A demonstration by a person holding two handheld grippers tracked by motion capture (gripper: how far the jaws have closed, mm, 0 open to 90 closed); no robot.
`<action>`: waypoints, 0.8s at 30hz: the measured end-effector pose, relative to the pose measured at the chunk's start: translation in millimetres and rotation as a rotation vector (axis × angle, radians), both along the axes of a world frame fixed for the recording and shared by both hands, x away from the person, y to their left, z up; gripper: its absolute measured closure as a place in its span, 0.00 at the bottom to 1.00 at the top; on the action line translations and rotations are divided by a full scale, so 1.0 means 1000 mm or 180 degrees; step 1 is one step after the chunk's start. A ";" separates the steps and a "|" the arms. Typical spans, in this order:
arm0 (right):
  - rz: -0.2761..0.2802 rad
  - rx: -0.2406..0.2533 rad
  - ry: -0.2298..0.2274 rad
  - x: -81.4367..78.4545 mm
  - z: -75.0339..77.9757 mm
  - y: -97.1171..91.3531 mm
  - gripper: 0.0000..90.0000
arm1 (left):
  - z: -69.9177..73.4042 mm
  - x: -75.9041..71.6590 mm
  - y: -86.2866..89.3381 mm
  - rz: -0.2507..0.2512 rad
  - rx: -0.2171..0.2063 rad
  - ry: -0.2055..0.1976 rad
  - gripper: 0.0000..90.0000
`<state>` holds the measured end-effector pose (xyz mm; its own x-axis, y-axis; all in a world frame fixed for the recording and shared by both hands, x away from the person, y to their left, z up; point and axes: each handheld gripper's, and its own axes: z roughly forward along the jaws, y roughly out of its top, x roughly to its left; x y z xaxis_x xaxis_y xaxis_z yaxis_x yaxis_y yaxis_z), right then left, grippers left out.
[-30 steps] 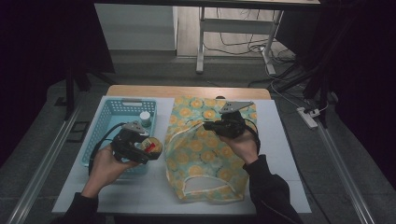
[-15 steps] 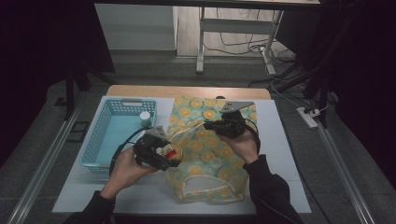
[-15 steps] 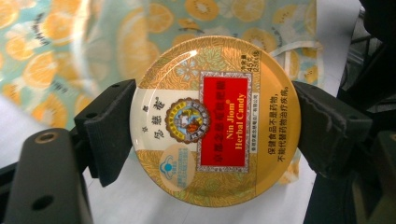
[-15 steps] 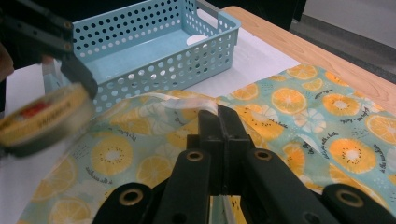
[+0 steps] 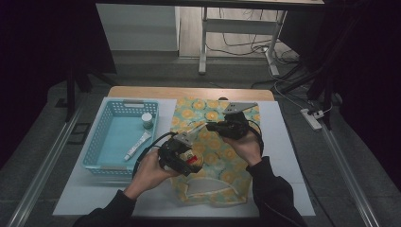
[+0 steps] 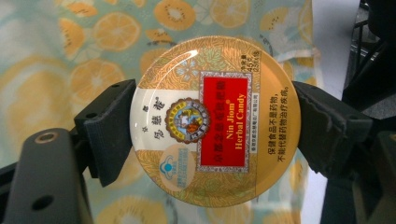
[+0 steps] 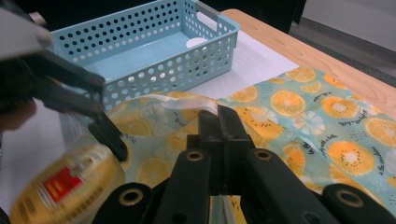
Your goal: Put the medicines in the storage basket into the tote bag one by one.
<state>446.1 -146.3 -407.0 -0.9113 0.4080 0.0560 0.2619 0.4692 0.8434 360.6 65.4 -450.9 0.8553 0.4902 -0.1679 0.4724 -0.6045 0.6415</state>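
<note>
A round gold candy tin (image 6: 212, 123) with a red label sits flat between the pads (image 6: 112, 130) of my left gripper (image 6: 215, 128), which is shut on its rim. From above, that gripper (image 5: 191, 158) and the tin (image 5: 194, 161) hang over the left side of a fruit-print cloth bag (image 5: 201, 109). My right gripper (image 5: 208, 126) is over the bag's middle. Its jaws (image 7: 218, 116) are shut on the bag's pale rim (image 7: 187, 100), lifting it. The tin (image 7: 65, 186) shows blurred just left of that raised edge.
A light blue perforated basket (image 5: 92, 151) stands left of the bag, holding a small bottle (image 5: 147, 120) and a white tube (image 5: 137, 145). A white mat (image 5: 283, 156) covers the table, with a bare wooden strip (image 5: 189, 92) at the far edge.
My left gripper has carried the tin rightward, from beside the basket to over the bag's left part. The right gripper has kept still on the bag's rim.
</note>
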 end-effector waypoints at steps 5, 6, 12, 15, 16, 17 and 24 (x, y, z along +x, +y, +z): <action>0.0004 0.0011 -0.0008 -0.001 0.000 0.000 1.00 | -0.008 0.010 -0.013 -0.0006 0.0030 -0.0009 0.23; 0.0001 0.0011 -0.0006 -0.001 0.000 0.000 1.00 | -0.010 0.011 -0.015 0.0003 0.0039 -0.0022 0.23; -0.0008 0.0020 -0.0012 0.000 0.000 0.000 1.00 | -0.018 0.022 -0.023 0.0015 0.0048 -0.0069 0.23; -0.0014 0.0007 -0.0011 0.000 0.000 0.000 1.00 | -0.023 0.028 -0.027 0.0027 0.0038 -0.0093 0.23; -0.0014 0.0010 -0.0013 0.000 0.000 0.000 1.00 | -0.025 0.030 -0.028 0.0028 0.0048 -0.0101 0.23; -0.0017 0.0003 -0.0012 0.001 -0.001 0.000 1.00 | -0.027 0.032 -0.029 0.0031 0.0055 -0.0110 0.23; -0.0031 -0.0025 -0.0008 0.002 -0.003 0.001 1.00 | -0.038 0.044 -0.034 0.0097 0.0075 -0.0168 0.23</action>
<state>448.5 -145.6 -410.5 -0.9073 0.4174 0.0505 0.2645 0.4733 0.8403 404.5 31.6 -488.8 0.8473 0.5193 -0.1110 0.4565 -0.6055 0.6519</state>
